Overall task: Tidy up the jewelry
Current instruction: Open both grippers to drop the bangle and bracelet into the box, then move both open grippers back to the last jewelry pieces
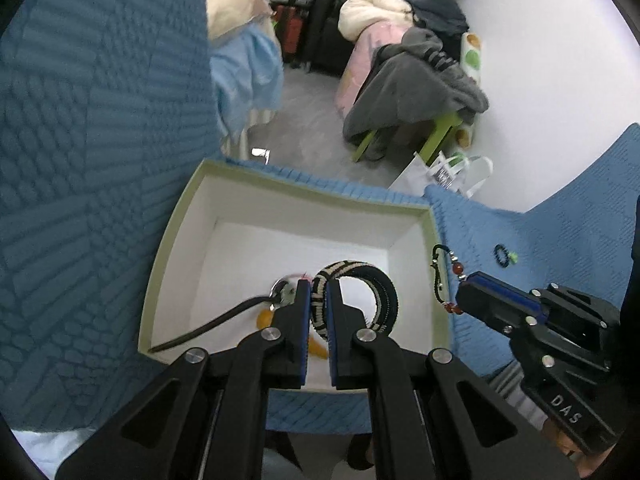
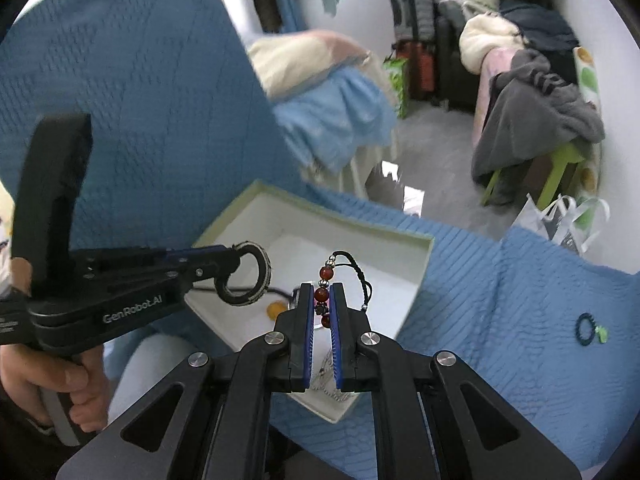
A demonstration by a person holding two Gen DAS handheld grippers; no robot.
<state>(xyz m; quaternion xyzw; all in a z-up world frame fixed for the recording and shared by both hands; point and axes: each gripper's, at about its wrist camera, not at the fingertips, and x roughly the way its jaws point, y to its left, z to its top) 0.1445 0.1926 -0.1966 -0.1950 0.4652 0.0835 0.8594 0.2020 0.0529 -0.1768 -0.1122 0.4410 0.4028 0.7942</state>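
Observation:
A white box with a pale green rim (image 1: 182, 204) (image 2: 362, 228) lies on a blue quilted blanket. My left gripper (image 1: 319, 292) (image 2: 236, 258) is shut on a black and cream woven bangle (image 1: 372, 280) (image 2: 256, 276) and holds it over the box. My right gripper (image 2: 321, 300) (image 1: 466, 280) is shut on a red bead bracelet with a black cord (image 2: 325, 284) (image 1: 444, 272), above the box's right edge. In the box lie a black cord with a silver pendant (image 1: 224, 316) and an orange piece (image 1: 264, 317) (image 2: 274, 309).
A small dark bead ring with a green charm (image 1: 502, 255) (image 2: 590, 330) lies on the blanket (image 1: 540, 240) to the right of the box. Beyond the blanket's edge are the floor, a green stool under grey clothes (image 1: 416, 92), white bags (image 1: 448, 172) and suitcases.

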